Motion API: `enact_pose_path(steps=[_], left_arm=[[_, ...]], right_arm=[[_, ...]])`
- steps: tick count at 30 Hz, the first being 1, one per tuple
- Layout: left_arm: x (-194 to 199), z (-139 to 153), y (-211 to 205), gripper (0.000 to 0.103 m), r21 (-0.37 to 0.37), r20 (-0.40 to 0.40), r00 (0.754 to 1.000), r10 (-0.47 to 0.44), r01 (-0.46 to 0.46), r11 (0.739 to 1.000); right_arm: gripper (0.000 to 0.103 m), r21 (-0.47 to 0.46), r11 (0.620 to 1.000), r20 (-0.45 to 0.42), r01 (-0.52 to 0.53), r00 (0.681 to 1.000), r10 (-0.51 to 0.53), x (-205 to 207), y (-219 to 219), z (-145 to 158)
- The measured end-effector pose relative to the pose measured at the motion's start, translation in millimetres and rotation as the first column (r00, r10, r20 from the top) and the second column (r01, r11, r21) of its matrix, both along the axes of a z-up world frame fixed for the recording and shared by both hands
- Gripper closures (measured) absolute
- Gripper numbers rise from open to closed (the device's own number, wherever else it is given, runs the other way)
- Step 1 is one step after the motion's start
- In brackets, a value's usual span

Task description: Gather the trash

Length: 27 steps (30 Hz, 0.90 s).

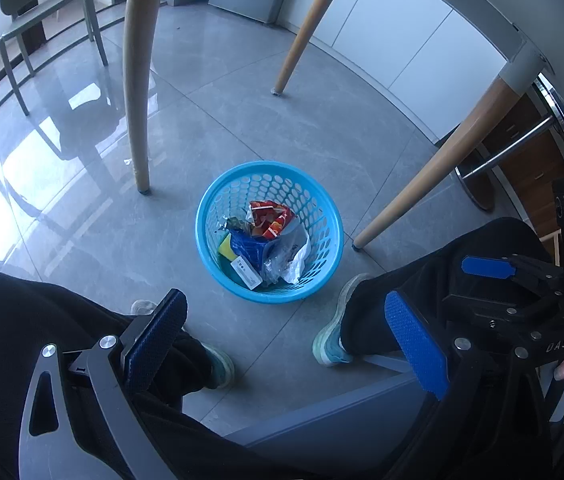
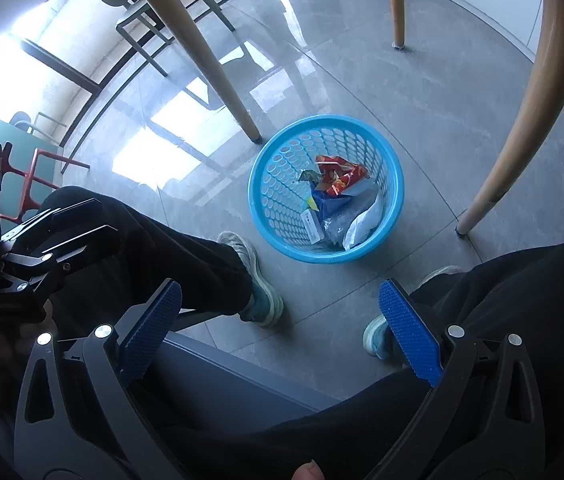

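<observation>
A blue perforated basket (image 1: 210,208) stands on the grey floor under the table; it also shows in the right wrist view (image 2: 270,184). It holds trash: a red snack wrapper (image 1: 270,218), a blue packet (image 1: 248,248), a white box (image 1: 246,272) and clear and white plastic (image 1: 295,258). My left gripper (image 1: 282,340) is open and empty, held above the floor near the basket. My right gripper (image 2: 282,328) is open and empty too, above the person's legs. The right gripper also shows at the right edge of the left wrist view (image 1: 477,284).
Wooden table legs (image 1: 136,92) (image 1: 433,176) (image 2: 202,56) (image 2: 521,128) stand around the basket. The person's legs and light sneakers (image 1: 333,328) (image 2: 258,276) are near it. A grey chair (image 1: 42,12) is at the far left, white cabinets (image 1: 393,40) at the far right.
</observation>
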<state>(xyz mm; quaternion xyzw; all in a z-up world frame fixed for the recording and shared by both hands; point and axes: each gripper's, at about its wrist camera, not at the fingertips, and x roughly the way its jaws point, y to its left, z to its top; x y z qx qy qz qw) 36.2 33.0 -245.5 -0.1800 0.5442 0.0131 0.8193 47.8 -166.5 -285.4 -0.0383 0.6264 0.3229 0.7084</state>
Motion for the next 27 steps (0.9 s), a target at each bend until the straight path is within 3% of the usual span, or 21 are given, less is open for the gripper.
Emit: enact_pose_path(steps=[27], left_arm=[[0.5, -2.2, 0.7, 0.006, 0.003, -0.015, 1.0, -0.001, 0.001, 1.0]], right_arm=[[0.008, -0.004, 1.0, -0.008, 0.003, 1.0, -0.003, 0.4, -0.7, -0.7]])
